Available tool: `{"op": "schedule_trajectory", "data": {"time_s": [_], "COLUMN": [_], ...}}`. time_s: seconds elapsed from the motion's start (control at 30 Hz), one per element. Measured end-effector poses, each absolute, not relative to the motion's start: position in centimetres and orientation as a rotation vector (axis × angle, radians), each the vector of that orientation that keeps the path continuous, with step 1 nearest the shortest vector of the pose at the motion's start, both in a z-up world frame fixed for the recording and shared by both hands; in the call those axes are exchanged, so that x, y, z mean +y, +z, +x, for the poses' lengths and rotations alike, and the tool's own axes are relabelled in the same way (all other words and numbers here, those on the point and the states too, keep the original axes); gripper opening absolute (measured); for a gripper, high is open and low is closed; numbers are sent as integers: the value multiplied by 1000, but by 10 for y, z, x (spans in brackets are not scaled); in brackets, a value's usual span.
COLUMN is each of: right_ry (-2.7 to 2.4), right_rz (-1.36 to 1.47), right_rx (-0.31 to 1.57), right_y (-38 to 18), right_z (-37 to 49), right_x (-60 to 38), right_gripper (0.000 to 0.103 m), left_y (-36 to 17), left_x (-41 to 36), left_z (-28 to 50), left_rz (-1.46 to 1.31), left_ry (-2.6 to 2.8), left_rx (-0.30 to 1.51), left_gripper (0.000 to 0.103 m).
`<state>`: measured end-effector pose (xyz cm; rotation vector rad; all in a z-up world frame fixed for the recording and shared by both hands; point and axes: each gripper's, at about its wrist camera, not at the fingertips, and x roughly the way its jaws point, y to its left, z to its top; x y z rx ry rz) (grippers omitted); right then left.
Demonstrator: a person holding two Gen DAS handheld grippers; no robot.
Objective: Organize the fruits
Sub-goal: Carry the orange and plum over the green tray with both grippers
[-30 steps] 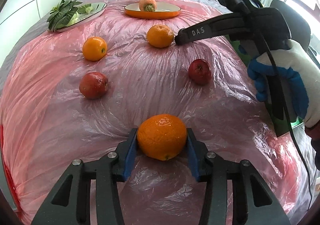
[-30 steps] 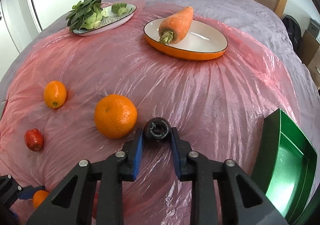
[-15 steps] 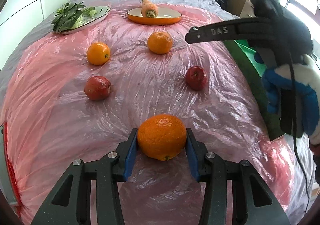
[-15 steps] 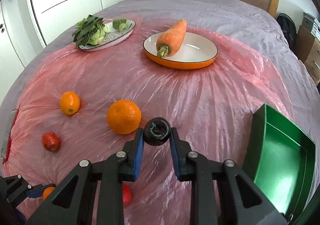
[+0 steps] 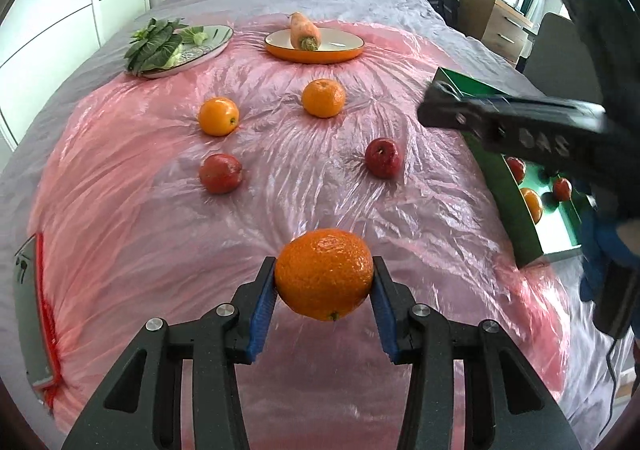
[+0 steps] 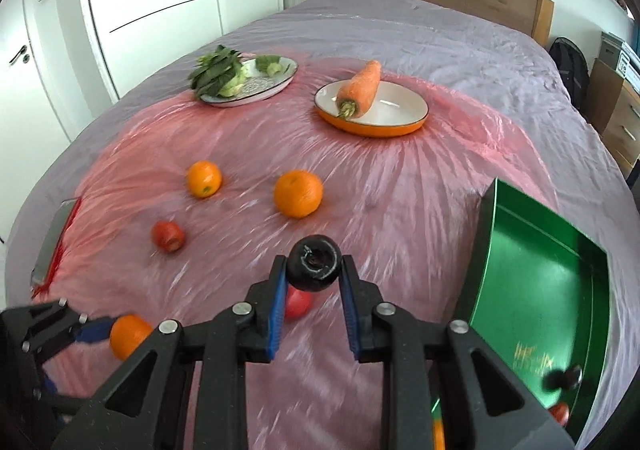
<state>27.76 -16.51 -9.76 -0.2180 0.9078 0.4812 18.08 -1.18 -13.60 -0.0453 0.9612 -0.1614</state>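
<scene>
My left gripper (image 5: 324, 278) is shut on a large orange (image 5: 324, 274) and holds it above the pink plastic sheet. My right gripper (image 6: 313, 268) is shut on a small dark round fruit (image 6: 313, 261), raised left of the green tray (image 6: 536, 290). The right gripper shows in the left wrist view as a dark blurred arm (image 5: 508, 125) over the tray (image 5: 516, 205). Two oranges (image 5: 218, 116) (image 5: 323, 97) and two red apples (image 5: 221, 173) (image 5: 383, 157) lie on the sheet. The tray holds an orange (image 5: 531, 202) and red fruit (image 5: 561, 189).
An orange-rimmed plate (image 6: 400, 109) with a carrot (image 6: 360, 87) and a plate of leafy greens (image 6: 240, 77) stand at the far side. A flat grey and red item (image 5: 36, 314) lies at the sheet's left edge. Wardrobe doors stand to the left, the headboard behind.
Both grippers have risen and pulled back with their fruit. The right gripper has swung right, from beside the far orange to over the green tray.
</scene>
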Motion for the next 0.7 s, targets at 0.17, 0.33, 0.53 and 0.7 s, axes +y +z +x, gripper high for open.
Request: {"op": "schedule_trajectory", "data": {"time_s": [0.17, 0.33, 0.53, 0.7], "right_ry": [491, 492, 487, 466], "right_rz": [-205, -190, -194, -183], "right_rx": [919, 938, 948, 961], "right_y": [-94, -94, -92, -91], "right_z": [244, 214, 174, 145], "right_x": [-168, -174, -184, -203], "right_gripper": [11, 11, 11, 11], "left_y": [-130, -122, -112, -104], "left_x": [-5, -5, -13, -27], "left_z": [168, 151, 131, 118], "left_rz": [-44, -33, -16, 3], "left_ry": [-139, -130, -143, -166], "left_rx": [962, 956, 950, 943], "left_gripper": [39, 39, 39, 39]}}
